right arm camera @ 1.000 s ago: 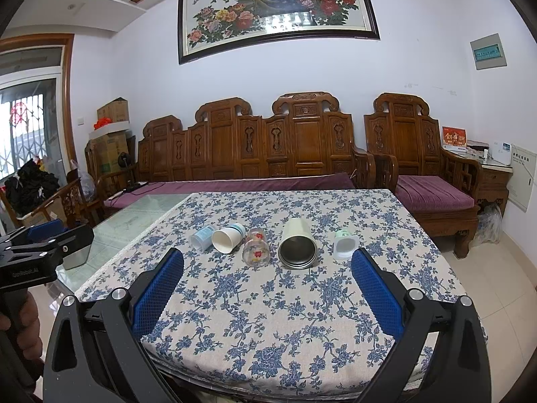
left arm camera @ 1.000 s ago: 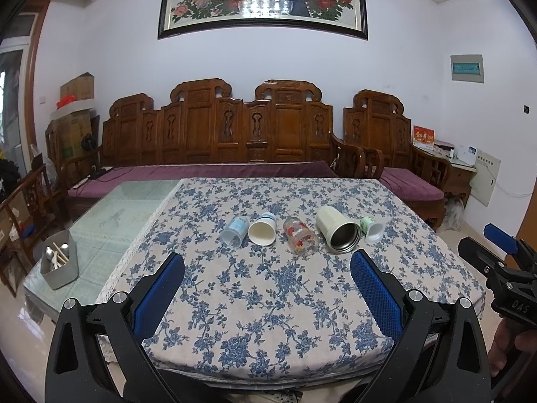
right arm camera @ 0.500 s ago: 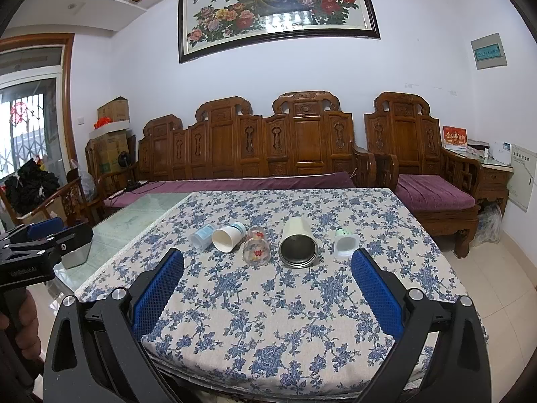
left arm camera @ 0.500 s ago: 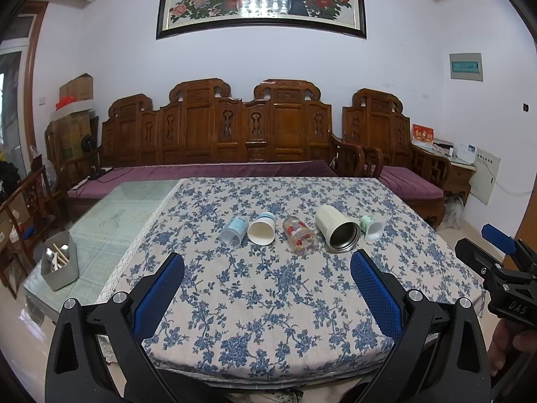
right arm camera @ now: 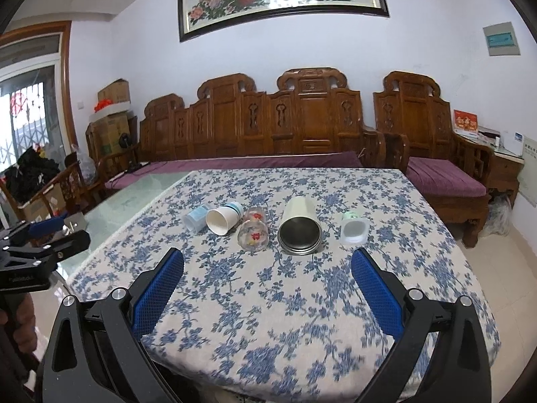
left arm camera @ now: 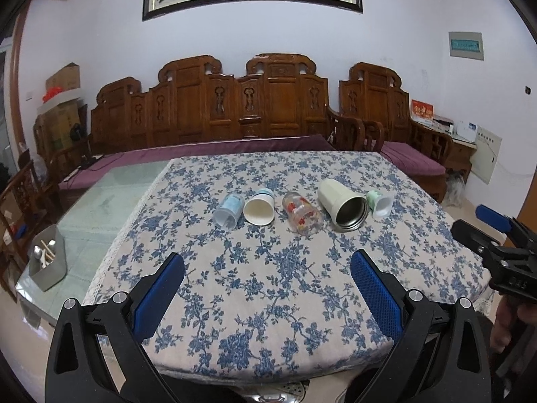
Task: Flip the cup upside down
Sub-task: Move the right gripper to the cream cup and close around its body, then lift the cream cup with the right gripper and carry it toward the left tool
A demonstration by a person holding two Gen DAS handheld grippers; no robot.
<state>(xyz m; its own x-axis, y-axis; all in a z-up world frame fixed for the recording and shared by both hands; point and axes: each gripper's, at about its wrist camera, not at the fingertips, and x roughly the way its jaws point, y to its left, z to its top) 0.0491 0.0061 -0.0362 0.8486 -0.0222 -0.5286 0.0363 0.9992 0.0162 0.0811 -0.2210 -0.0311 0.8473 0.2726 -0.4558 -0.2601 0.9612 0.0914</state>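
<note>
Several cups lie on their sides in a row on the blue-flowered tablecloth point(left arm camera: 268, 278): a small blue cup point(left arm camera: 229, 210), a white paper cup point(left arm camera: 259, 208), a clear glass with red print point(left arm camera: 302, 213), a cream steel-lined tumbler point(left arm camera: 341, 205) and a small green and white cup point(left arm camera: 381, 203). The same row shows in the right wrist view, with the tumbler point(right arm camera: 299, 225) in the middle. My left gripper point(left arm camera: 267, 270) is open and empty above the near part of the table. My right gripper point(right arm camera: 267, 270) is open and empty, also short of the row.
A grey holder with utensils point(left arm camera: 47, 258) stands on the bare glass table part point(left arm camera: 110, 198) at the left. A carved wooden bench with purple cushions point(left arm camera: 235, 114) runs behind the table. The right gripper's body point(left arm camera: 496, 248) shows at the right edge of the left wrist view.
Both grippers have moved forward towards the row of cups and tilted down slightly; the cups look larger. Nothing on the table has moved.
</note>
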